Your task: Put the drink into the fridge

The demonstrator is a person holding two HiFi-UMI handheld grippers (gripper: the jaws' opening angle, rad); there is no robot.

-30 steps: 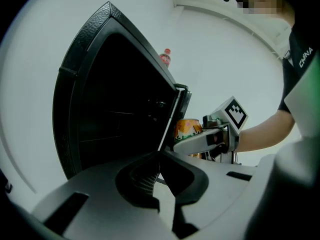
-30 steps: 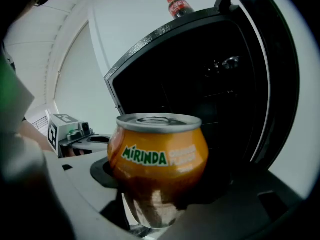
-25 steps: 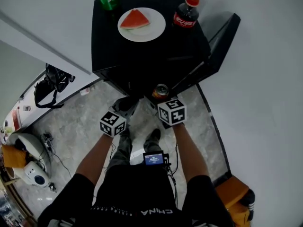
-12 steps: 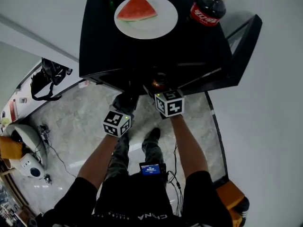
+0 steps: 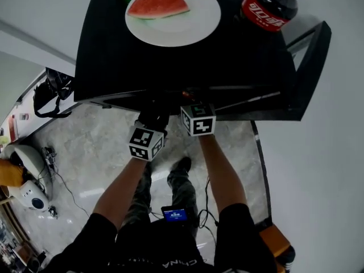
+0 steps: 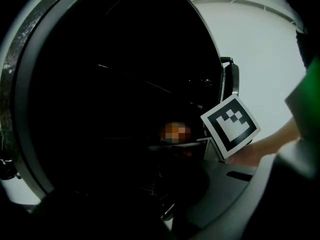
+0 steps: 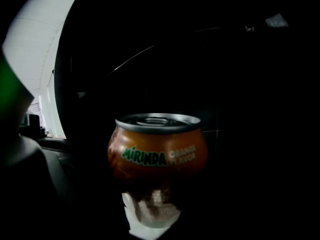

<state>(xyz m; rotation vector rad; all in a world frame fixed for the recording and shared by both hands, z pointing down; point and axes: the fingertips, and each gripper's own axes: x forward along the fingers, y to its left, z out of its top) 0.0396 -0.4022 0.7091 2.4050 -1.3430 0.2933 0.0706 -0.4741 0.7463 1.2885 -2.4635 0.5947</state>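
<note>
An orange Mirinda can (image 7: 157, 149) stands upright between the jaws of my right gripper (image 7: 152, 204), which is shut on it, with the dark inside of the black fridge (image 5: 170, 67) behind. In the head view the can is hidden under the fridge's top edge; only the right gripper's marker cube (image 5: 197, 119) shows there. The fridge door (image 5: 310, 67) stands open at the right. My left gripper's marker cube (image 5: 147, 143) sits just left of it, in front of the opening. Its jaws are lost in the dark in the left gripper view, where the right cube (image 6: 230, 125) shows.
On the fridge top stand a white plate (image 5: 199, 21) with a watermelon slice (image 5: 156, 0) and a cola bottle (image 5: 270, 4). A black bag (image 5: 48, 95) and a white appliance (image 5: 25, 181) lie on the marble floor at the left. White wall lies to the right.
Both grippers have moved forward to the fridge opening. The can, seen below the fridge's edge a second ago, has gone under the fridge's top edge and out of the head view.
</note>
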